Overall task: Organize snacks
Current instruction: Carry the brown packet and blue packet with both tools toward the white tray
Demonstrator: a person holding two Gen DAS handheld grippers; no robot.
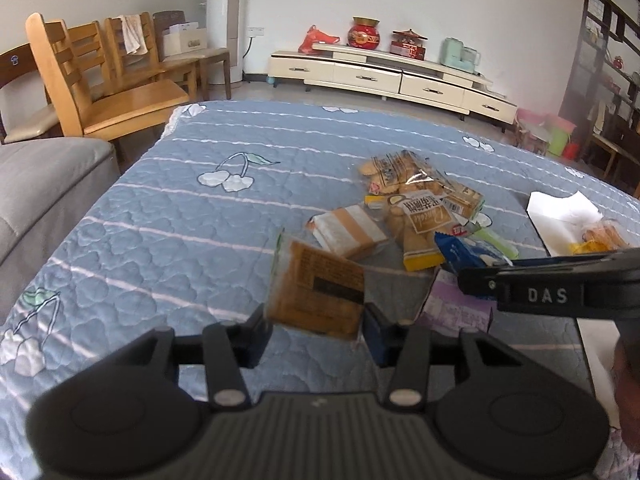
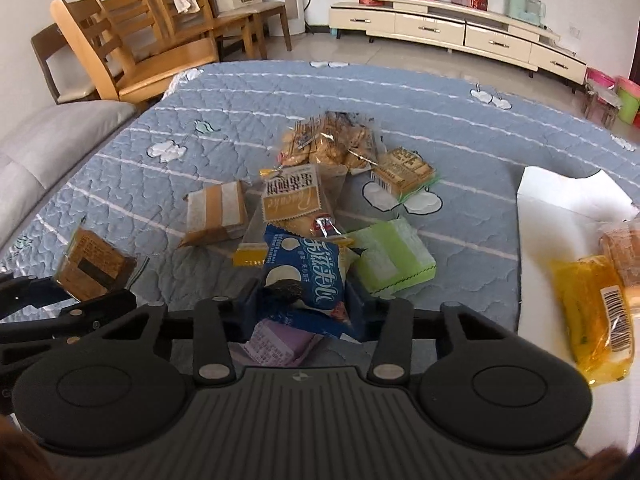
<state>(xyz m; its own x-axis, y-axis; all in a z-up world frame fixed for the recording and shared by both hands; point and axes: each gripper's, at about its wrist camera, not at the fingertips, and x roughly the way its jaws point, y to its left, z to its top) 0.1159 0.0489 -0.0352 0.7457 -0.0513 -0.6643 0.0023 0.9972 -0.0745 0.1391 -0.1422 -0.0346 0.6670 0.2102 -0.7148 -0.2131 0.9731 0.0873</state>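
Brown square crinkly snack packet point(image 1: 316, 294) pinched in left gripper point(image 1: 316, 330), lifted left of loose snack pile point(image 2: 320, 184), ready for sorting; right gripper point(image 2: 304, 304) clamped on blue foil wrapper point(image 2: 306, 270), near pile edge, white open box point(image 2: 560, 216) right of pile

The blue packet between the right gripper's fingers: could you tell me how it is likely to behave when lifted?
The blue packet is probably floppy: its wrapper looks crinkled and bent between the right gripper fingers. It seems light, a small single-serve pack. The glossy film may slip, and it overlaps the purple packet, which might shift.
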